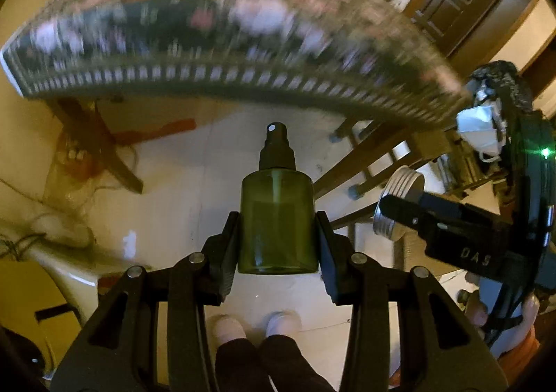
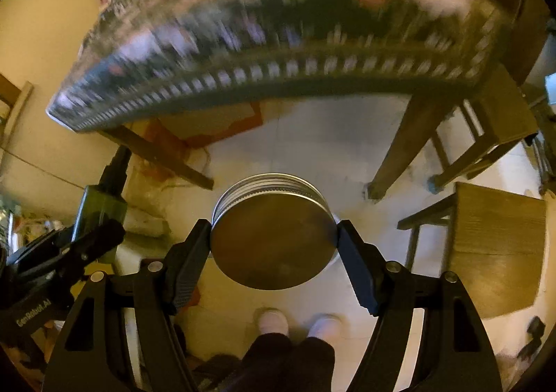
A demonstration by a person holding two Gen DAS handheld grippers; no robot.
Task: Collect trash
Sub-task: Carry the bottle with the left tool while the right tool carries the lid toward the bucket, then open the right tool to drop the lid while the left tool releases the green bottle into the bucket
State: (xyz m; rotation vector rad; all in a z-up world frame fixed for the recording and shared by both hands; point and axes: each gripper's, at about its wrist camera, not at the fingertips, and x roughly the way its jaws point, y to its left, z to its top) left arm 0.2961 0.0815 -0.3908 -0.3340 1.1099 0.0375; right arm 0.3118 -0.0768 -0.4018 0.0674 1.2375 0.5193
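Below the patterned surface (image 1: 222,44), both grippers hang over the pale floor (image 1: 194,183). Left gripper (image 1: 278,249): its fingers (image 1: 226,253) are clamped on the lower half of a green spray bottle (image 1: 278,225), whose black nozzle points to twelve o'clock in the left wrist view. Right gripper (image 2: 274,246): its fingers (image 2: 358,270) are clamped on the sides of a round silver tin (image 2: 274,235), flat face toward the camera, threaded rim toward twelve o'clock. From the left wrist view the tin shows at three o'clock, near a bin (image 1: 493,124) holding a white mask (image 1: 479,131). A wooden stool (image 2: 497,246) stands at three o'clock of the tin. The person's pale shoes (image 2: 274,322) show at six o'clock.
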